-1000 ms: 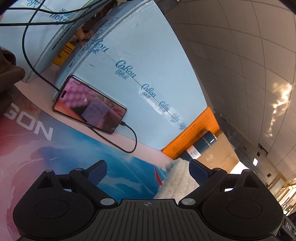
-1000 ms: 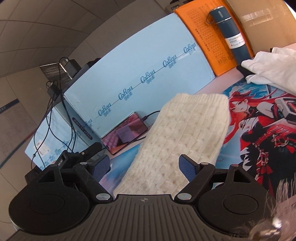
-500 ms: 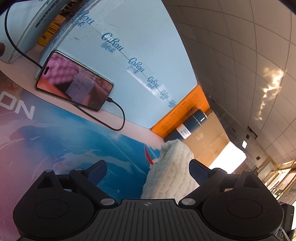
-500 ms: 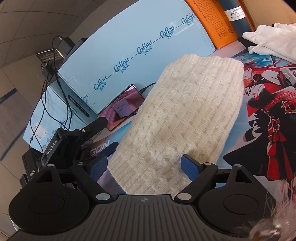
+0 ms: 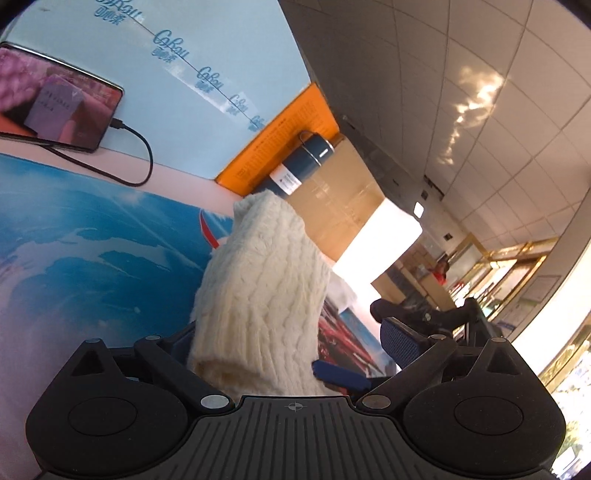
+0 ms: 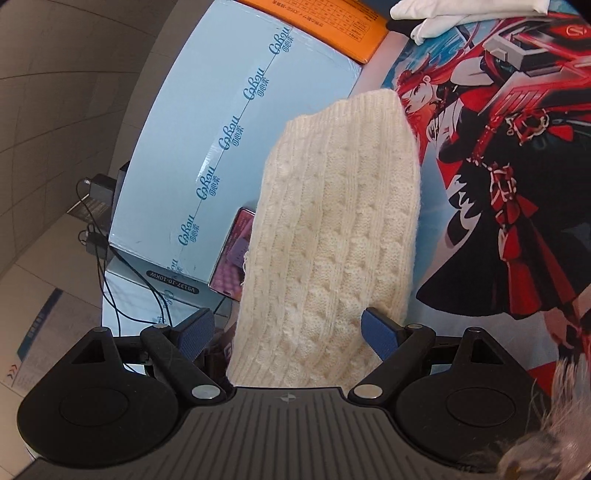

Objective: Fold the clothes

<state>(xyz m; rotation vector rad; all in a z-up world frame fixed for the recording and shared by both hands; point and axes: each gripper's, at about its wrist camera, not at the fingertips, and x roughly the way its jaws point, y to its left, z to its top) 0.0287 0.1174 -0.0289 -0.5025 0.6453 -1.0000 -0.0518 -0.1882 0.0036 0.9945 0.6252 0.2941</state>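
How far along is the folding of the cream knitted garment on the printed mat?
Done: the cream knitted garment already lies as a narrow folded strip on the printed mat. In hand: both hand-held grippers, left and right, stand open astride its near end without pinching it. Left: gripping and any further fold; white cloth waits behind.

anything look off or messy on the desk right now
Mostly tidy. The white cloth at the far edge of the printed mat lies crumpled, not folded. The phone leans tilted against the blue box, its cable looping loose. The cream knit looks undamaged.
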